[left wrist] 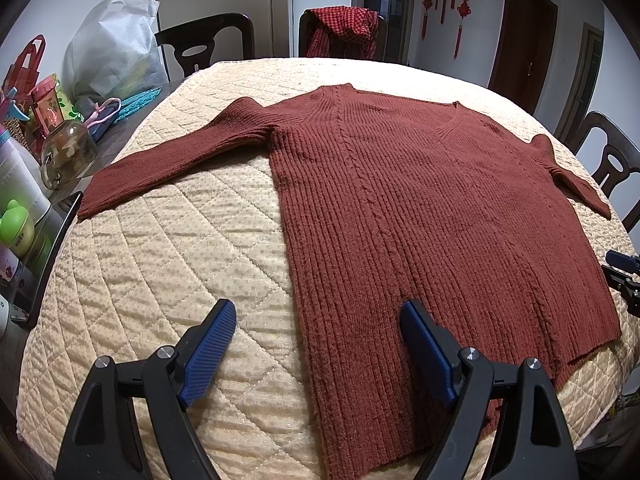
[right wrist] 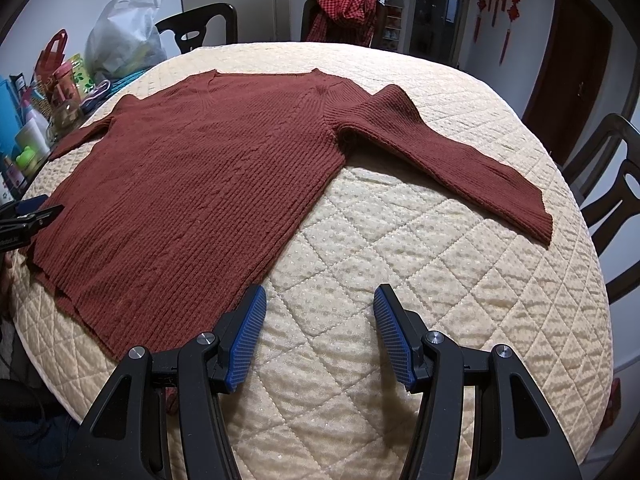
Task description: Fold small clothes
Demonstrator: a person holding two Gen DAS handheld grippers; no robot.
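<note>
Nearest you, both grippers gape wide, holding nothing: your left gripper straddles the hem, your right gripper hovers over bare quilted cover. Beyond, the rib-knit rust sweater lies flat, collar pointing away, sleeves spread sideways; each view shows its own sleeve fully.

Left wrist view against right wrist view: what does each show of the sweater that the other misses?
Left wrist only: the full left sleeve spread out, with the open left claw straddling the sweater's side edge. Right wrist only: the full right sleeve, with the open right claw over the bare quilted cover. Both: the rust-red knit sweater flat and unfolded, and the checked garment on the far chair.
</note>
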